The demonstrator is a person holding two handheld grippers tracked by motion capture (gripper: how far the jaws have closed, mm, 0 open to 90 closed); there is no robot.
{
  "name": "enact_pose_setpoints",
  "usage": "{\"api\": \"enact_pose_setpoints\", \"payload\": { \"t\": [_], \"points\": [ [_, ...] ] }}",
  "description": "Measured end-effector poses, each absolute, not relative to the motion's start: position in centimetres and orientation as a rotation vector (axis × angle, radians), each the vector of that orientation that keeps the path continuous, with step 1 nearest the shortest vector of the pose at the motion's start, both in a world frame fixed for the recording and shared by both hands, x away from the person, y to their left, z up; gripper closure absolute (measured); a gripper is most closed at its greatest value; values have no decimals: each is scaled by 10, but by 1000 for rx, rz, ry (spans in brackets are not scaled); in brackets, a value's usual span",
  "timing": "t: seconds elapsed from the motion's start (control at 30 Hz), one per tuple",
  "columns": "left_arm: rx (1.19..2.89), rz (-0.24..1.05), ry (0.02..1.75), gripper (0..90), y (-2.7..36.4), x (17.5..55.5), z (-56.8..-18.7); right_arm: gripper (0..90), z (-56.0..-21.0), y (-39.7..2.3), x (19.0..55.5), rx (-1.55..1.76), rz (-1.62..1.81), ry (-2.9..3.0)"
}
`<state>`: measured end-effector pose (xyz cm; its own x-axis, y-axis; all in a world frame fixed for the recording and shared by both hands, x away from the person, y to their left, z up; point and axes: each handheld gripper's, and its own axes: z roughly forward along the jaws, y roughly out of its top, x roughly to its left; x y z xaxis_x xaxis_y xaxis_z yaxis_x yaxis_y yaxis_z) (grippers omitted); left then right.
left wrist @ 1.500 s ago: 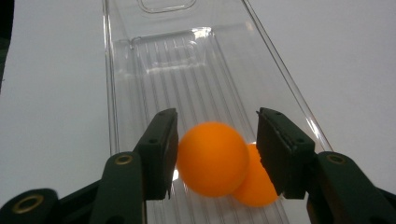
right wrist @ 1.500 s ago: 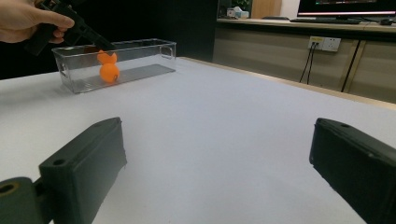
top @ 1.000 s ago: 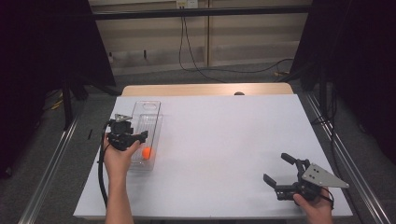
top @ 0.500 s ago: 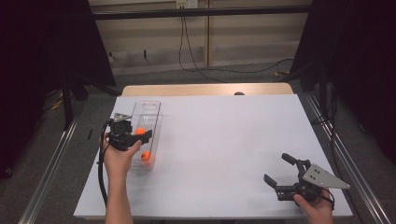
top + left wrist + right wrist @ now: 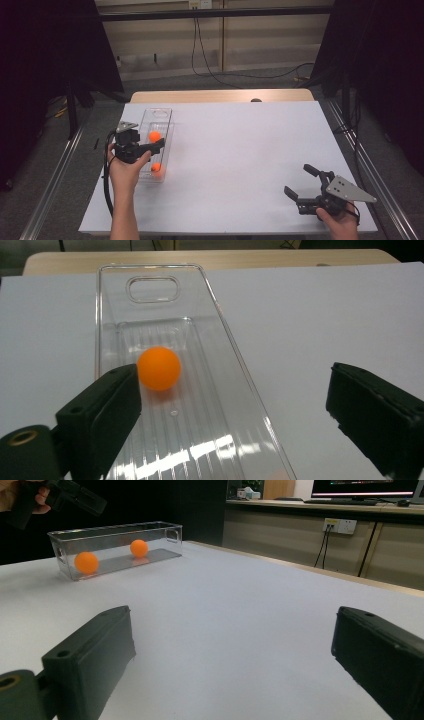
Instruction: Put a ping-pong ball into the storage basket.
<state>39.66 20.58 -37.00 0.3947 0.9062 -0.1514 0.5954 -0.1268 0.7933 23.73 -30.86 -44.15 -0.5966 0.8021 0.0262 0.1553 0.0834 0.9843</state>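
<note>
Two orange balls in the clear tray; left gripper above it, jaws apart.

One orange ball (image 5: 155,136) lies on the ribbed floor of the clear plastic tray (image 5: 169,125), about midway along it; a second orange ball (image 5: 157,168) lies at the tray's near end. The tray stands near the left edge of the white table (image 5: 240,165), its long side running away from the person. The left gripper (image 5: 156,145) is held over the tray between the two balls; its jaws have just been opening and now stand spread, nothing between the pads, the farther ball free on the tray floor in the left gripper view. The right gripper (image 5: 298,182) sits well apart at the table's near right corner, jaws spread wide over bare tabletop, holding nothing.
</note>
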Motion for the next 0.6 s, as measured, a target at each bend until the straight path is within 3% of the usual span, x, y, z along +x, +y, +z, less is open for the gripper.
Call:
{"api": "enact_pose_setpoints", "payload": {
  "t": [0.6],
  "points": [
    [1811, 489, 1114, 30, 204, 376, -382, 32, -442, -307, 237, 935, 1555, 1831]
  ]
}}
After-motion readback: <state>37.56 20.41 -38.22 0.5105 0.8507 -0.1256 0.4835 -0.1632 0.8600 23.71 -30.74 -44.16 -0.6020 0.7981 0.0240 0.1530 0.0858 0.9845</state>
